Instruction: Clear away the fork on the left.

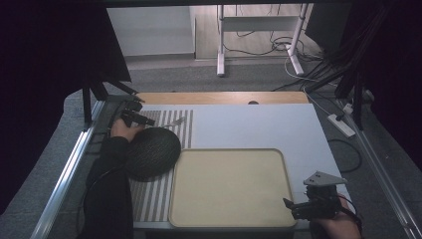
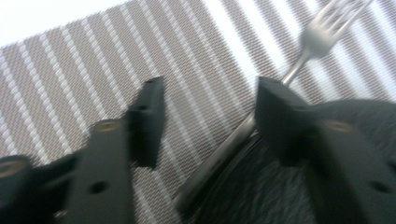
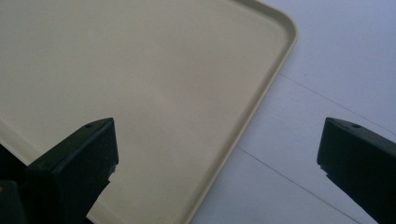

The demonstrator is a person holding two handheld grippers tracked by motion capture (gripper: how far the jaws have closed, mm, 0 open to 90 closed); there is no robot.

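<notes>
A silver fork (image 2: 317, 39) lies on a striped placemat (image 2: 70, 70), its handle running along the rim of a dark round plate (image 2: 280, 196). My left gripper (image 2: 210, 93) is open just above the mat, and the fork's handle passes between its jaws, close to the right one. In the high view the left gripper (image 1: 146, 114) is at the mat's far left, the fork (image 1: 175, 121) just to its right and the plate (image 1: 152, 152) in front of it. My right gripper (image 1: 291, 208) is open at the near right corner of an empty beige tray (image 1: 229, 186); its jaws straddle the tray's rim (image 3: 261, 98).
The placemat (image 1: 149, 199) and tray lie on a white tabletop (image 1: 259, 124) with a wooden strip (image 1: 219, 97) along its far edge. Metal rails (image 1: 69, 169) run down both sides of the table. Cables and a stand's legs (image 1: 221, 59) are on the floor beyond.
</notes>
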